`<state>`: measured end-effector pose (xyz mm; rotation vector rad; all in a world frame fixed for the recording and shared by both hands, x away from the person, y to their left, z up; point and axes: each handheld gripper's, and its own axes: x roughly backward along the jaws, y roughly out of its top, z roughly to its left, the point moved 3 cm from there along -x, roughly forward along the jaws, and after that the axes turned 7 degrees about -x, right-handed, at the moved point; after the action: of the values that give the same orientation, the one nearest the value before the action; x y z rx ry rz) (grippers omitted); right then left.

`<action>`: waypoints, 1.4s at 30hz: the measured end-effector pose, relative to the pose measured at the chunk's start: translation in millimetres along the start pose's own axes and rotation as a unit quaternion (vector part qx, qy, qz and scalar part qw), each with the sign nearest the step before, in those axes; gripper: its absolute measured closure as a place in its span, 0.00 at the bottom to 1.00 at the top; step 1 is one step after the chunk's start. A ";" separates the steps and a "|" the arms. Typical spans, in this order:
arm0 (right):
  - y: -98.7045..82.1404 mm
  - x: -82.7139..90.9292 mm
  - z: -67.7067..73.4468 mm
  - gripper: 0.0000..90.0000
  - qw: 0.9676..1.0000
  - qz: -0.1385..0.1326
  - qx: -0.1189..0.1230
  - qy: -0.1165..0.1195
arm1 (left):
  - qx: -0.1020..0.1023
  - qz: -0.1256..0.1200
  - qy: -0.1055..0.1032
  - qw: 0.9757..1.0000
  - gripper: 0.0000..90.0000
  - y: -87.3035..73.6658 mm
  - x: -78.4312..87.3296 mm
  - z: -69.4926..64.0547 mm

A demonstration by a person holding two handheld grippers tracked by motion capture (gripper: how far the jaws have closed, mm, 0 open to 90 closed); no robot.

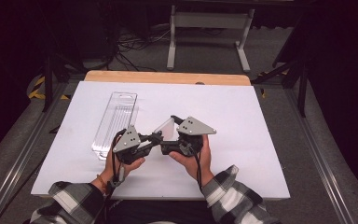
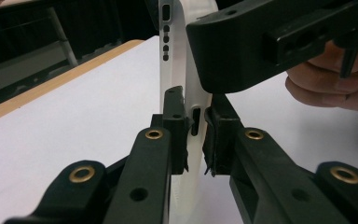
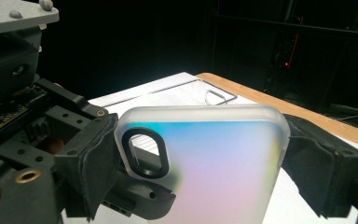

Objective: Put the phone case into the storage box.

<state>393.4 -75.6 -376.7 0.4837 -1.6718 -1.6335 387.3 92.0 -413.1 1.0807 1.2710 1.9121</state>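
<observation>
1. No brand, label or writing can be read on anything in the three views.
2. One frosted phone case (image 1: 166, 128) is in play, with one oval camera cutout rimmed in black at a corner and a row of small slots along its edge.
3. One clear plastic package (image 1: 115, 122) lies flat on the white table (image 1: 242, 116), to the left of the grippers and apart from them.
4. Two grippers are held close together above the near middle of the table, one in each hand, each with a grey three-cornered plate on top.
5. The left gripper (image 2: 196, 133) has its jaws drawn narrow, pinching the case's thin edge between the pads, just beside a slot in that edge.
6. The right gripper (image 3: 200, 163) has its jaws set wide, spanning the case's width; the pads press on both long sides, near the camera cutout end.
7. The case is held off the table between both grippers.
</observation>
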 end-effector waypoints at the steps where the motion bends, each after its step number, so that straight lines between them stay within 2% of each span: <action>1: 0.2 0.4 -0.2 0.18 1.000 0.000 0.002 0.001 | -0.004 0.001 0.000 1.000 0.90 0.6 0.5 -0.4; 4: 0.9 1.4 -0.5 0.18 1.000 0.000 0.003 0.003 | -0.010 0.002 0.002 1.000 0.90 1.0 1.2 0.1; 15: 1.5 2.8 0.2 0.19 1.000 -0.001 0.003 0.000 | -0.011 0.004 -0.001 1.000 0.90 0.6 3.0 1.5; 26: 1.6 5.0 1.7 0.18 1.000 0.001 0.006 0.003 | -0.026 0.008 -0.007 1.000 0.90 0.9 6.0 1.0; 32: 1.8 7.4 2.8 0.18 1.000 0.003 0.010 0.002 | -0.023 0.004 -0.010 1.000 0.90 1.2 6.0 -1.4; 36: 2.0 9.3 2.8 0.18 1.000 0.005 0.011 0.005 | -0.029 0.007 -0.011 0.999 0.90 1.5 7.1 -1.2; 42: 4.0 13.4 1.7 0.18 1.000 -0.005 0.008 0.008 | -0.027 0.009 -0.016 0.999 0.91 0.0 7.0 -2.1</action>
<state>384.3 -83.5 -369.6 0.5109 -1.6747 -1.6206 382.0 96.8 -411.5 1.0928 1.1892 1.9244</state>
